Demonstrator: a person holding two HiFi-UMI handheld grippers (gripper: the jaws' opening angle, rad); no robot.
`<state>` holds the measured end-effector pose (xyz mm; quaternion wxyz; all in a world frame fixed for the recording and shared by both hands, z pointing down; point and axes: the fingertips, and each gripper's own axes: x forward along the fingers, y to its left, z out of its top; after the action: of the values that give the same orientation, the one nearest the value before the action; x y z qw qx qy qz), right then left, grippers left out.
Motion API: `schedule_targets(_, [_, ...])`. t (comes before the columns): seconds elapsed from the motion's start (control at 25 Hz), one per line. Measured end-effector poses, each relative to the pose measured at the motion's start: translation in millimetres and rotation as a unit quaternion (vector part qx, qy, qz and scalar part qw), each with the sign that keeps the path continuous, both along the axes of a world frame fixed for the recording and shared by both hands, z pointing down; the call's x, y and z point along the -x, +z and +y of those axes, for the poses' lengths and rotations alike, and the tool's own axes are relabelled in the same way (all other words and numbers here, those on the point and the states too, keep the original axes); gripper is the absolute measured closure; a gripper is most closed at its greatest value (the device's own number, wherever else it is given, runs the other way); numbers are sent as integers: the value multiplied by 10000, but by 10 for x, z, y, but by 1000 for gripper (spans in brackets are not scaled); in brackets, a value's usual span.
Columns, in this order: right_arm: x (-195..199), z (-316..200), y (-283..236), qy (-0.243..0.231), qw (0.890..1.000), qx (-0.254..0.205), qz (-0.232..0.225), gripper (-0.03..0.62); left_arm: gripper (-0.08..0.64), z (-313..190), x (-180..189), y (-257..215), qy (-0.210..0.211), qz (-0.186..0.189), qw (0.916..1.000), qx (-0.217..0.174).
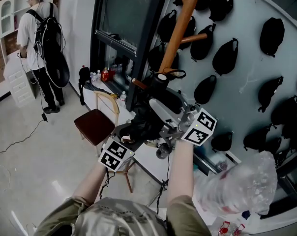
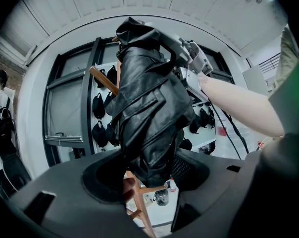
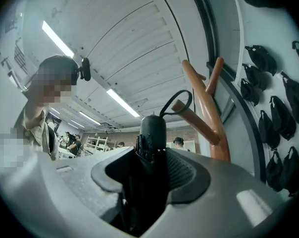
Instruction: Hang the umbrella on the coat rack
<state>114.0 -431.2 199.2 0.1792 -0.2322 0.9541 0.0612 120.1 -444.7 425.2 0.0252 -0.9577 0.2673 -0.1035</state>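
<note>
The floor [image 1: 35, 166] is pale and shiny. A curved grey wall [image 1: 249, 80] carries many black bags [image 1: 225, 56], beside a dark-framed window [image 1: 120, 14]. A red-seated chair [image 1: 94, 126] stands near it; long lamps [image 3: 122, 103] light the white ceiling [image 3: 139, 43].

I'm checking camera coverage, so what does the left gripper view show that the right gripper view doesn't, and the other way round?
Left gripper view only: the umbrella as a folded black canopy between its jaws, the right gripper, a person with a backpack. Right gripper view only: the handle with its cord loop, ceiling lights. Both: the umbrella, the wooden coat rack, black bags on the wall.
</note>
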Motion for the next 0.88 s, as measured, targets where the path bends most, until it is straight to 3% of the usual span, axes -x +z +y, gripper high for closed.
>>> schedule_targets(0.88, [-204,-399,497,338,9956,857,-154,399,298,-106,-95,514,98,-172,9984,523])
